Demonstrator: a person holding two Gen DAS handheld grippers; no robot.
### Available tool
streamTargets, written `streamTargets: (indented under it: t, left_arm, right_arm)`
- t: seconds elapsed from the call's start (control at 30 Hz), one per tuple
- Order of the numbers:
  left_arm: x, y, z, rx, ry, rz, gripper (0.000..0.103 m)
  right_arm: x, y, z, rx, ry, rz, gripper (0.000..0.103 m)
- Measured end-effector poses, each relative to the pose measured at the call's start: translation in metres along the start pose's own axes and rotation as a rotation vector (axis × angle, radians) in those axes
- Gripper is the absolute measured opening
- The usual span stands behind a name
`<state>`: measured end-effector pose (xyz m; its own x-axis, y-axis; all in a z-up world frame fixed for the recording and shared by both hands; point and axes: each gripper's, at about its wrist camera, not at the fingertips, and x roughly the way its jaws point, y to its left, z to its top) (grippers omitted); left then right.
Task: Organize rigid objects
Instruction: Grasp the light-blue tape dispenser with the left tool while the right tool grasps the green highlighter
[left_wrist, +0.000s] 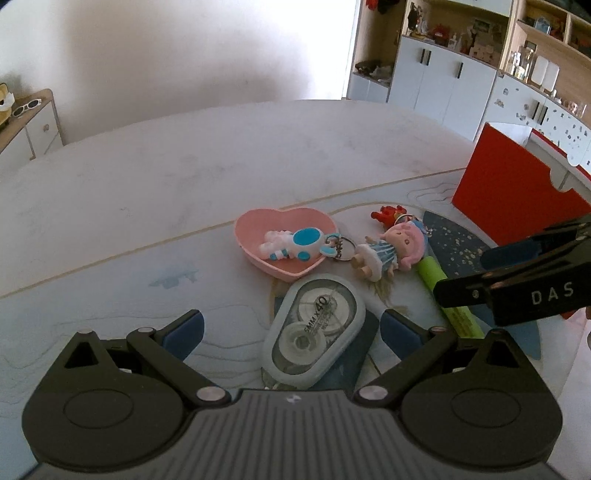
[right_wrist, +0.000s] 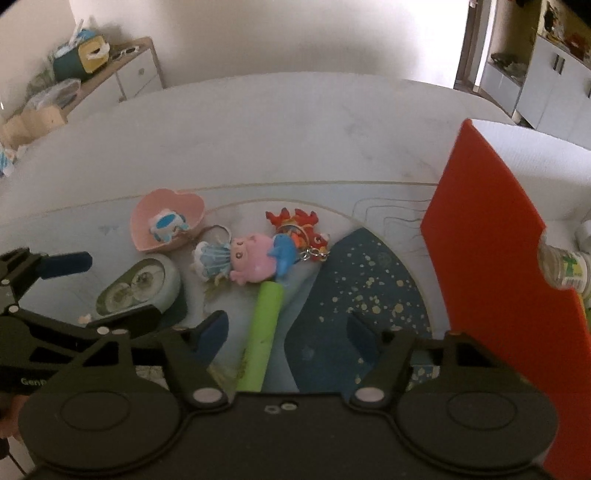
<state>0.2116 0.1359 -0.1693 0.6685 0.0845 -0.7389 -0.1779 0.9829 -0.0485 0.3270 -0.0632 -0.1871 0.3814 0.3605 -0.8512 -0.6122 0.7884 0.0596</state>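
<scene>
A grey-green correction tape (left_wrist: 314, 328) lies on the patterned mat between the wide-apart fingers of my left gripper (left_wrist: 291, 332), and the pads do not touch it. My right gripper (right_wrist: 286, 332) is open, straddling the near end of a green highlighter (right_wrist: 264, 325) without touching it. Beyond them, a pink heart dish (left_wrist: 251, 225) holds a blue-and-white astronaut keychain (left_wrist: 295, 245). A pink-haired doll keychain (left_wrist: 384, 251) and a red figure keychain (left_wrist: 386, 214) lie to the right of the dish. The right gripper's fingers (left_wrist: 461, 288) reach in over the highlighter (left_wrist: 439, 278) in the left wrist view.
A tall red box (right_wrist: 491, 236) stands at the right edge of the mat, with a small bottle (right_wrist: 561, 267) behind its cut-out. The white table (left_wrist: 221, 155) extends behind the objects. Cabinets and shelves (left_wrist: 443, 81) line the far wall.
</scene>
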Motion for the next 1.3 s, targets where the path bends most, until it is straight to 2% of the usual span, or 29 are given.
streamTargets:
  t: [0.1, 0.23, 0.3, 0.4, 0.6, 0.67, 0.73, 0.8, 1.03, 1.3]
  left_arm:
    - [0.006, 0.0, -0.002, 0.004, 0.013, 0.013, 0.102]
    - [0.009, 0.0, -0.002, 0.008, 0.0, 0.022, 0.101]
    - [0.009, -0.001, -0.002, 0.017, -0.007, 0.027, 0.099]
    - [0.009, -0.004, -0.001, 0.03, -0.013, 0.028, 0.095]
    - [0.006, -0.011, -0.002, 0.066, -0.021, 0.029, 0.08]
    - [0.004, -0.013, -0.001, 0.079, -0.023, 0.034, 0.068]
    - [0.004, -0.015, 0.0, 0.08, -0.023, 0.031, 0.06]
    - [0.003, -0.016, 0.001, 0.076, -0.019, 0.032, 0.054]
    - [-0.002, -0.015, 0.0, 0.055, -0.001, 0.033, 0.054]
    - [-0.015, -0.016, -0.008, -0.01, 0.03, -0.009, 0.053]
  right_arm:
    - [0.004, 0.003, 0.0, -0.01, 0.008, -0.004, 0.065]
    - [0.008, 0.006, 0.001, -0.025, 0.015, -0.011, 0.055]
    - [0.009, 0.008, 0.0, -0.04, 0.012, -0.02, 0.053]
    - [0.009, 0.011, 0.001, -0.055, 0.005, -0.026, 0.046]
    - [0.011, 0.016, 0.002, -0.078, -0.006, -0.025, 0.026]
    - [0.011, 0.018, 0.001, -0.084, -0.009, -0.024, 0.019]
    - [0.01, 0.019, 0.001, -0.085, -0.012, -0.022, 0.015]
    - [0.009, 0.019, 0.0, -0.085, -0.016, -0.025, 0.015]
    - [0.0, 0.015, -0.009, -0.065, -0.031, -0.005, 0.015]
    - [-0.028, 0.01, -0.024, -0.043, -0.056, 0.039, 0.015]
